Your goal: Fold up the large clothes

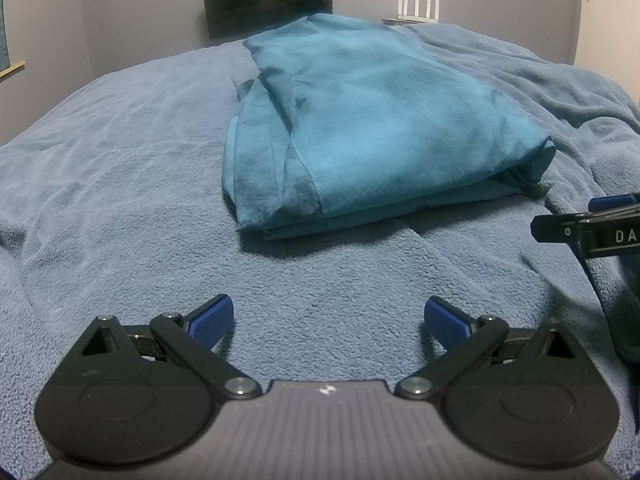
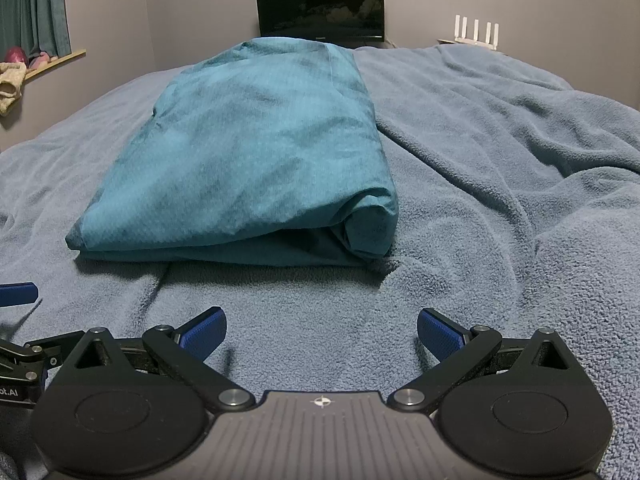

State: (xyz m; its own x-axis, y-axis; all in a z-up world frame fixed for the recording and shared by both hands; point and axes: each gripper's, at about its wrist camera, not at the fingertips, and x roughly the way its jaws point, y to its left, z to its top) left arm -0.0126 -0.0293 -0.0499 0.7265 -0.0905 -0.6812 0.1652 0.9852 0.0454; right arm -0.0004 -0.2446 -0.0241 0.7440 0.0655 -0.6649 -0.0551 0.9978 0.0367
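With the left gripper (image 1: 328, 320) and right gripper (image 2: 322, 330) both spread and empty above the fleece blanket (image 2: 500, 200), you grasp the soft, light, folded teal garment (image 2: 248, 152) ahead by its layered near edge.

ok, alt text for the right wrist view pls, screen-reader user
A teal garment lies folded into a thick rectangle on a grey-blue fleece blanket, just ahead of the open right hand-held gripper, which holds nothing. The left hand-held gripper's blue fingertip shows at the left edge; a dark screen stands against the far wall.
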